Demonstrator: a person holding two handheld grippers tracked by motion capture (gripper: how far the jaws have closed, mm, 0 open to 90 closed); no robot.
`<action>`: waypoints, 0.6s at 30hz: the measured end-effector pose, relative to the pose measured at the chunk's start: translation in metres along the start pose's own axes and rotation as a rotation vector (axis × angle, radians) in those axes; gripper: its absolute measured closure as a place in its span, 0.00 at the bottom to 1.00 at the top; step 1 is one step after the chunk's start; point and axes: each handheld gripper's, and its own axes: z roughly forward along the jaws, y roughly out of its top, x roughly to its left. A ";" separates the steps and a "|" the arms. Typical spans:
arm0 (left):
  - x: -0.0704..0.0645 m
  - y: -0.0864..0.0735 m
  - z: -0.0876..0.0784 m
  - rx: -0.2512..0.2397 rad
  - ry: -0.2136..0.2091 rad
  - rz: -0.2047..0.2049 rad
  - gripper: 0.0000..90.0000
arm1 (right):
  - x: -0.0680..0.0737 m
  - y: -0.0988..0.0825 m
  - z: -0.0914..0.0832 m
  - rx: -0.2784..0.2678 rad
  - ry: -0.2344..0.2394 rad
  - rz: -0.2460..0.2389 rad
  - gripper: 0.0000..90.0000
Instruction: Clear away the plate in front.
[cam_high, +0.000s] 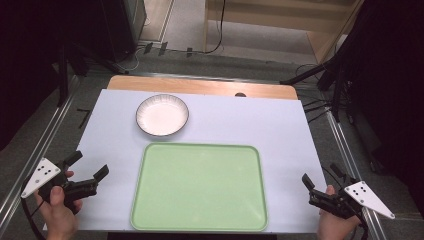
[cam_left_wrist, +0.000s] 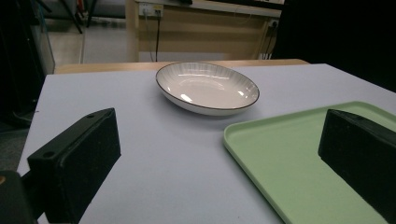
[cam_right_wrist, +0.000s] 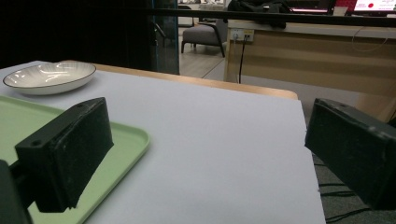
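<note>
A person stands at the near edge of the table (cam_high: 290, 125), which is covered by a pale lilac sheet, with a bare wooden strip showing along its far edge. Each hand holds a gripper, and both grippers sit low at the near corners, well apart from each other.

The left gripper (cam_high: 90, 169) is at the near left, just beside the left edge of the green tray (cam_high: 200, 187). Its fingers (cam_left_wrist: 77, 161) stand wide apart with nothing between them. In the left gripper view they frame bare sheet and the tray's near-left corner, and the bowl lies beyond them.

The right gripper (cam_high: 322, 176) is at the near right corner, beyond the tray's right edge. Its fingers (cam_right_wrist: 67, 154) are also spread wide and hold nothing; in the right gripper view, bare sheet lies between them.

The green tray is flat, with rounded corners and a raised rim. It lies in the near middle of the table, between the two grippers, and nothing rests on it.

The bowl (cam_high: 162, 115) is white and shallow, with a ribbed inner wall and a thin dark rim. It sits upright on the sheet just beyond the tray's far-left corner, close to the tray but apart from it. It is nearer the left gripper than the right one, though neither touches it.
</note>
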 end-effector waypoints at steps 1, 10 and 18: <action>0.000 0.000 0.000 0.000 -0.002 -0.002 0.00 | 0.000 0.000 0.000 0.000 0.000 0.000 0.01; -0.004 0.012 0.000 0.000 -0.011 0.010 0.00 | 0.002 0.000 0.000 -0.002 0.002 0.000 0.01; -0.011 0.038 0.021 0.058 -0.036 0.009 0.00 | 0.000 -0.003 -0.001 0.001 -0.002 0.014 0.01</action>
